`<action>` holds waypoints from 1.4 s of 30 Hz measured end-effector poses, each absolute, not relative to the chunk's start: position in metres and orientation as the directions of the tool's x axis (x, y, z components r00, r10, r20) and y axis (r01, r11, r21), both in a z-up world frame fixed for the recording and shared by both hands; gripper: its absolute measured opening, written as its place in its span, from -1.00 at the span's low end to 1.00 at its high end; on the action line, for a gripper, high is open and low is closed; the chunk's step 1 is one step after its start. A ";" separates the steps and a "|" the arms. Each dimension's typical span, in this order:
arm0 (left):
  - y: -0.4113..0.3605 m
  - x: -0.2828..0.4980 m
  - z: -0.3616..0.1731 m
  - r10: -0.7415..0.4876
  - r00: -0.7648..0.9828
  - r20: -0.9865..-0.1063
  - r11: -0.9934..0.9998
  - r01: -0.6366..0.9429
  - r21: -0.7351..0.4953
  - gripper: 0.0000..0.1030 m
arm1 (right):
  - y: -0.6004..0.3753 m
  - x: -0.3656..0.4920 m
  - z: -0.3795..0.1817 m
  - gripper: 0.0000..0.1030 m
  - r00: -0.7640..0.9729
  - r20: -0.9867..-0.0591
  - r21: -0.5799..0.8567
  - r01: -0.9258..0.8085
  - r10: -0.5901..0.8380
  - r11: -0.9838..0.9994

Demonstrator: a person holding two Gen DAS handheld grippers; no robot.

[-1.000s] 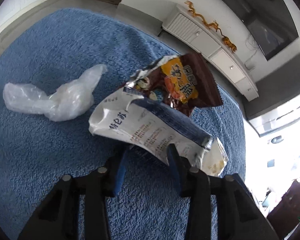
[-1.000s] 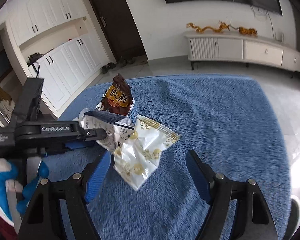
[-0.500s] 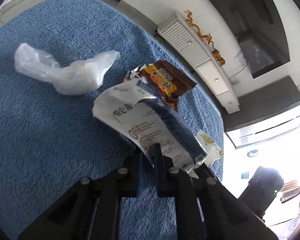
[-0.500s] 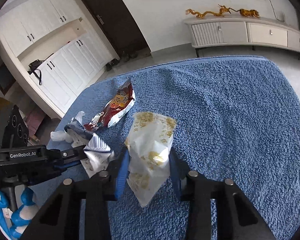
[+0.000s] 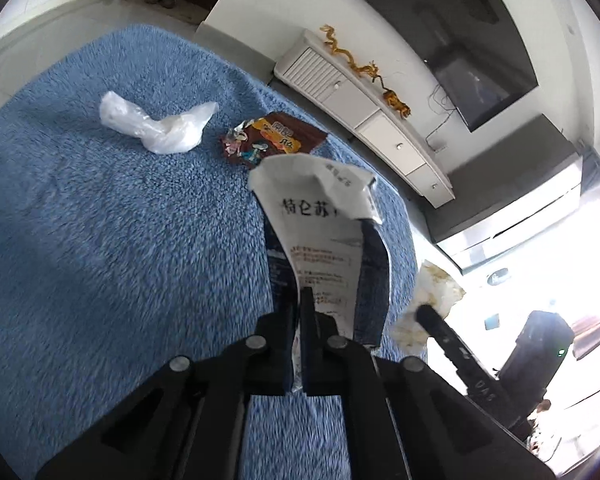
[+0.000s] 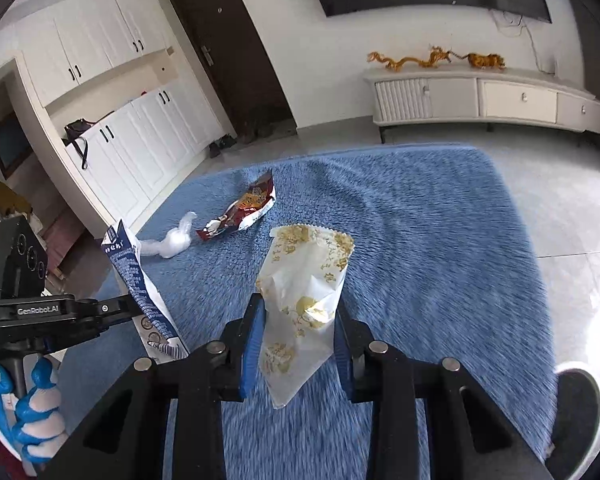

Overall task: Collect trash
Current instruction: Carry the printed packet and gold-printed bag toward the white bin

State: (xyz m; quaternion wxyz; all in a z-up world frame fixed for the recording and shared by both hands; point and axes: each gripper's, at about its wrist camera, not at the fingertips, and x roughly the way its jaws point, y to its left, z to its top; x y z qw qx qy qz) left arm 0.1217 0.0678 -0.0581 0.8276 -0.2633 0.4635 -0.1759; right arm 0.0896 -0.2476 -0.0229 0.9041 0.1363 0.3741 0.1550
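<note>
My left gripper point(image 5: 298, 292) is shut on a crumpled white and dark blue carton point(image 5: 320, 220), held up off the blue rug point(image 5: 100, 240). The carton point(image 6: 136, 276) also shows in the right wrist view, at the left. The jaws of my right gripper point(image 6: 298, 306) are closing on a white bag with yellow print point(image 6: 308, 272). Their blue pads press its sides, and it hangs clear of the rug. On the rug farther off lie a brown snack packet point(image 5: 276, 140) and a knotted clear plastic bag point(image 5: 160, 128).
The rug point(image 6: 420, 220) lies on pale tile floor. A white sideboard point(image 6: 480, 96) with golden dragon figures stands along the far wall. White cupboards point(image 6: 140, 148) and a dark door point(image 6: 228, 52) are at the left. A blue and white gloved hand point(image 6: 32, 412) holds the left gripper.
Both grippers closed, the left on the carton and the right on the white and yellow bag. Both pieces have risen off the rug and the grippers have drawn back from the remaining litter.
</note>
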 end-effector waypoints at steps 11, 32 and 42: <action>0.032 0.044 0.010 -0.413 0.672 -0.615 0.906 0.231 -0.356 -0.96 | -0.279 0.006 0.019 -0.41 0.759 -0.599 0.280 -0.100 0.255 0.955; -0.104 0.000 0.042 -0.498 0.637 -0.589 0.844 0.512 -0.159 -0.96 | -0.404 -0.071 0.005 -0.41 0.804 -0.594 0.283 0.227 -0.015 0.932; -0.184 0.012 0.033 -0.552 0.556 -0.621 0.774 0.618 -0.134 -0.96 | -0.456 -0.082 -0.026 -0.41 0.780 -0.623 0.314 0.325 -0.065 0.892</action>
